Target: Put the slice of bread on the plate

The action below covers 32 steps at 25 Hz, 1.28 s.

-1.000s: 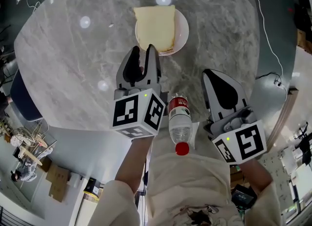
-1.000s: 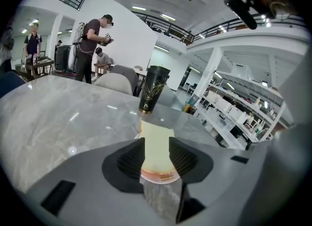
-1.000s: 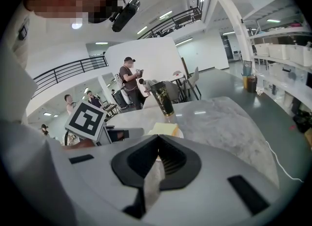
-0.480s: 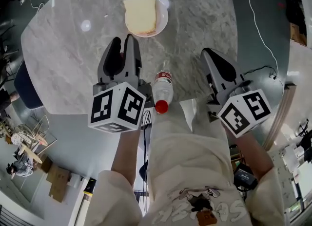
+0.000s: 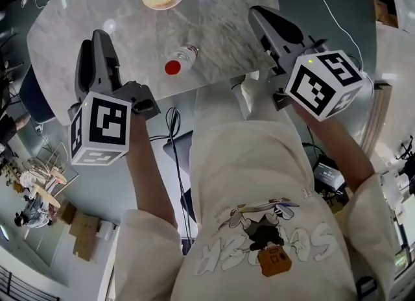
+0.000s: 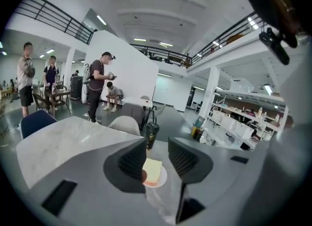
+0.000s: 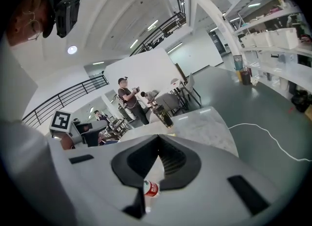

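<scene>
The left claw (image 5: 97,39) is held out ahead of the body, its two jaws standing apart with nothing between them. Its left marker cube (image 5: 97,131) sits behind the jaws, and the bare left forearm (image 5: 148,173) runs back from under it into a cream sleeve (image 5: 146,254). The right claw (image 5: 258,13) angles forward and toward the left claw, its jaws closed tip to tip on nothing. The right marker cube (image 5: 321,82) sits behind them, and the right forearm (image 5: 326,147) slopes back to the torso.
</scene>
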Each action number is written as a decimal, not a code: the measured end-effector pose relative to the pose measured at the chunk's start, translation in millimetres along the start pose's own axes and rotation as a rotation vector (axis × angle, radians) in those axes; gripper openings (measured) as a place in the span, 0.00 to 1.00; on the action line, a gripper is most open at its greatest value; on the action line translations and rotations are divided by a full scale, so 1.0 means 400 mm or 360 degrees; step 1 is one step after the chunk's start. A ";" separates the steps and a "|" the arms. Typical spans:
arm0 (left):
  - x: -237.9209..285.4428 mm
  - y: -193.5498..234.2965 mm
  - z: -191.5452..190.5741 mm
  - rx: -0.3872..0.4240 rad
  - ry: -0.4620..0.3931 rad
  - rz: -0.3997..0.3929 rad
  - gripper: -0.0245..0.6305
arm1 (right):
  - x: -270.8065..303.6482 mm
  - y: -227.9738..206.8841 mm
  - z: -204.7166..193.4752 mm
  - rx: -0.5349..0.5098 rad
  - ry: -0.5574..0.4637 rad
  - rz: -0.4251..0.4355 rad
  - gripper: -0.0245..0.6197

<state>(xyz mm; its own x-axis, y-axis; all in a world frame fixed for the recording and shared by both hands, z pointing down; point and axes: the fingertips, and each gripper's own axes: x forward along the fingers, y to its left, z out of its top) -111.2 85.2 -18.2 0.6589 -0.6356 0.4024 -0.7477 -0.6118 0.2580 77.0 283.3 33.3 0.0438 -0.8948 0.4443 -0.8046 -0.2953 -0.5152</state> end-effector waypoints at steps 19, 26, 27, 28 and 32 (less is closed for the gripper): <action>-0.383 -0.419 -0.198 -0.0094 0.0161 -0.0241 0.16 | -0.308 0.010 -0.028 0.0056 -0.0027 0.0200 0.05; -0.424 -0.521 -0.254 -0.0064 0.0244 -0.0380 0.10 | -0.398 0.052 -0.043 -0.0049 -0.0044 0.0227 0.05; -0.428 -0.526 -0.256 -0.0052 0.0250 -0.0395 0.09 | -0.411 0.065 -0.047 -0.0080 -0.0060 0.0225 0.05; -0.431 -0.528 -0.255 -0.0039 0.0252 -0.0405 0.05 | -0.421 0.081 -0.051 -0.0119 -0.0077 0.0222 0.05; -0.432 -0.522 -0.259 0.0005 0.0259 -0.0447 0.05 | -0.437 0.164 -0.076 -0.0309 -0.0127 0.0271 0.05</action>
<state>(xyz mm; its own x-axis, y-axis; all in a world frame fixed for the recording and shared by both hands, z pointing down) -77.2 371.5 -50.6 0.8174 -0.3585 0.4509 -0.5383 -0.7540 0.3764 -1.3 430.5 -55.9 -0.0614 -0.9518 0.3005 -0.9025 -0.0756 -0.4239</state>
